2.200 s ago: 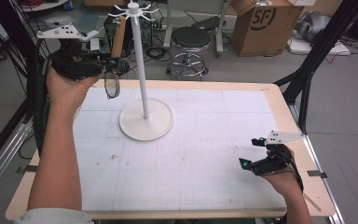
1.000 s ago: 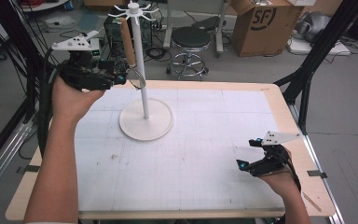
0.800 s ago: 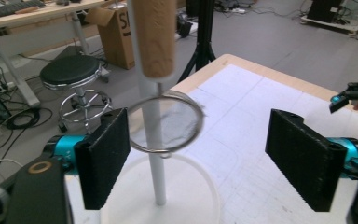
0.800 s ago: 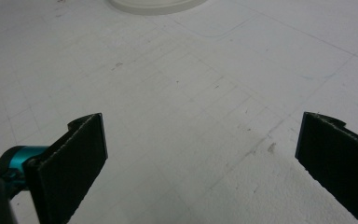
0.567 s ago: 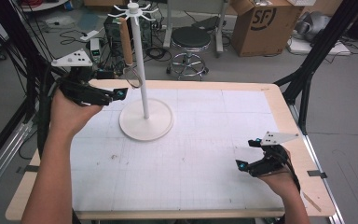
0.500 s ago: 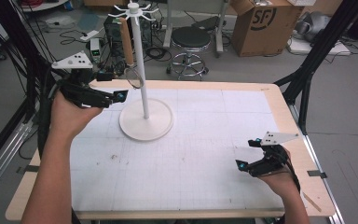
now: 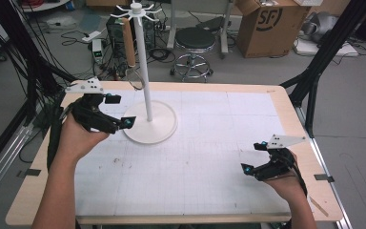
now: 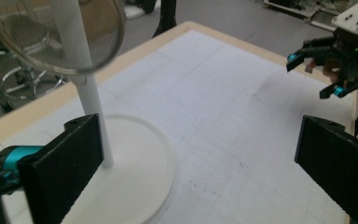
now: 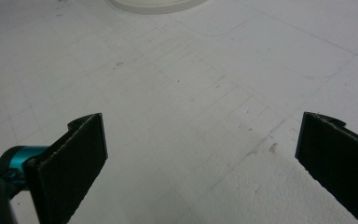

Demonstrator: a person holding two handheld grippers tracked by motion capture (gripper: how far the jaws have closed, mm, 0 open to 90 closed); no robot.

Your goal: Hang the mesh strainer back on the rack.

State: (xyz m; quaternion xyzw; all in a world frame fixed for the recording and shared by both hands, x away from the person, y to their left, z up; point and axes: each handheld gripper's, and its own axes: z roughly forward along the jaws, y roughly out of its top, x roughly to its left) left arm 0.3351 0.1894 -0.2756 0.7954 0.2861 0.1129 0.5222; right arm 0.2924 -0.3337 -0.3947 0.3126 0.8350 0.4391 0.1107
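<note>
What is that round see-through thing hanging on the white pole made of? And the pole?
The strainer looks like fine metal mesh in a shiny wire rim, on a handle that looks wooden. The stand seems smooth matte white plastic or painted metal; hard to tell which.

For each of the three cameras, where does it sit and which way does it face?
High view: above the person's side, looking forward and down on the table; both forearms and grippers show.
Left gripper view: rides the left gripper, facing the stand and hanging strainer; its open jaws show, and the right gripper beyond.
Right gripper view: rides the right gripper, looking low across the table; its open jaws show.
Shared: all three show the stand's base.
</note>
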